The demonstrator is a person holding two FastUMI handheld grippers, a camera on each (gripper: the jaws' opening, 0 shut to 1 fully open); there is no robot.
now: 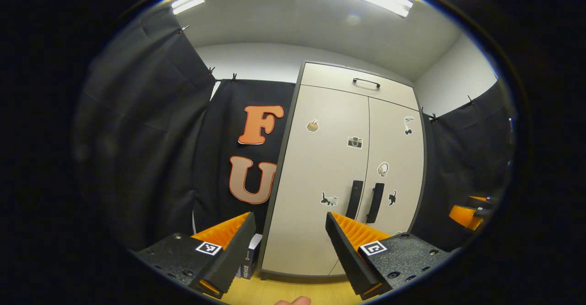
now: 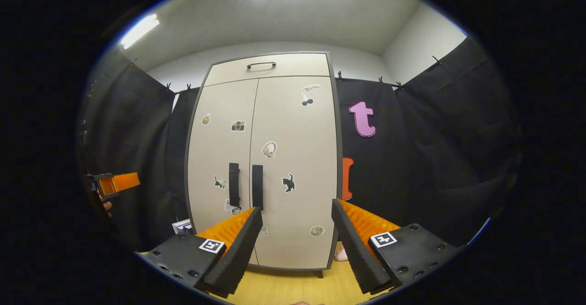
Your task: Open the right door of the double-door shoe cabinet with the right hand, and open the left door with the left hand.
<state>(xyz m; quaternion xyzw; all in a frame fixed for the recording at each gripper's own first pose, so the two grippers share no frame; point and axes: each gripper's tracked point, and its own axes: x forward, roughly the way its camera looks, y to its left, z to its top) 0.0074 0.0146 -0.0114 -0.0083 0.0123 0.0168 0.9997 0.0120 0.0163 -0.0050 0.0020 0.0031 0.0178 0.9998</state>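
Note:
The beige double-door shoe cabinet stands upright with both doors closed. Two dark vertical handles sit side by side at the middle seam: the left door handle and the right door handle. My left gripper is open, some way in front of the cabinet's left door. In the right gripper view my right gripper is open too, facing the right door from a distance. The right gripper also shows far off at the right edge of the left gripper view, and the left gripper at the left edge of the right gripper view.
A top drawer with a dark handle sits above the doors. Small stickers dot both doors. A small box rests on the wooden floor left of the cabinet. Black cloth walls flank the cabinet on both sides.

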